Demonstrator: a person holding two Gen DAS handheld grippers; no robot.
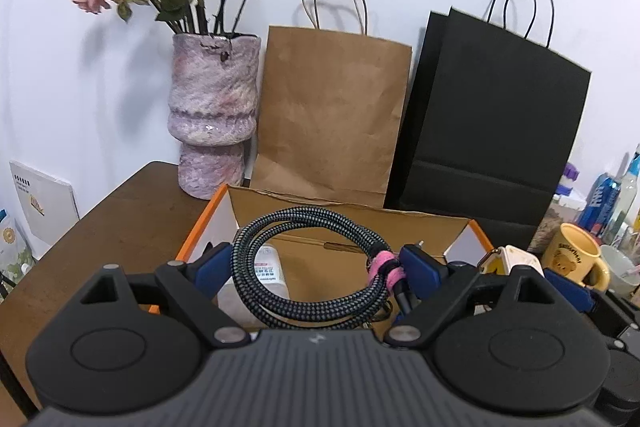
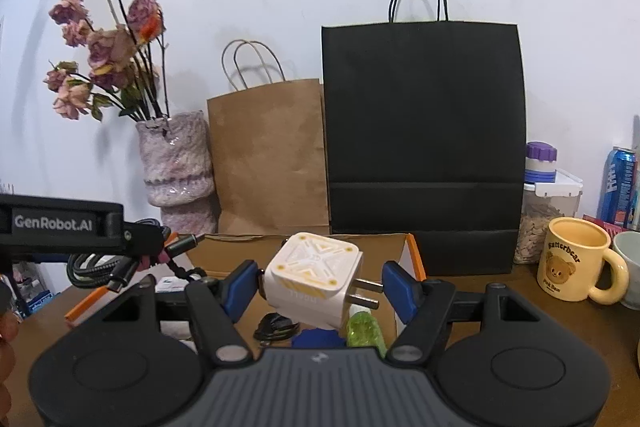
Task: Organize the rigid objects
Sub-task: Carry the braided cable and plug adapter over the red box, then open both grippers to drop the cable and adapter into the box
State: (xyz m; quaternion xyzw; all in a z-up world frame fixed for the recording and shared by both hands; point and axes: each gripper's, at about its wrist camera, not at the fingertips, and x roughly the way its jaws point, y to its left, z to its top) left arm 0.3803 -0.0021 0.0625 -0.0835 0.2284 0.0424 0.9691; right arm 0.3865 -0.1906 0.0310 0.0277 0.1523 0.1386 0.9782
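On brown table (image 2: 500, 291): bags (white wall).

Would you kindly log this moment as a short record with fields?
left gripper: shut on coiled braided cable, above the box
right gripper: shut on white charger plug, prongs toward its right finger
box: open cardboard, orange-edged, on the brown table
behind box: vase, brown bag, black bag
right side: yellow mug

On my right-wrist view I read "GenRobot.AI" in pale letters on the black body of the left tool (image 2: 120, 269). The yellow mug (image 2: 576, 259) says "Butterbear" above a bear drawing; the smaller line beneath is too small for me. Other labels are unreadable.
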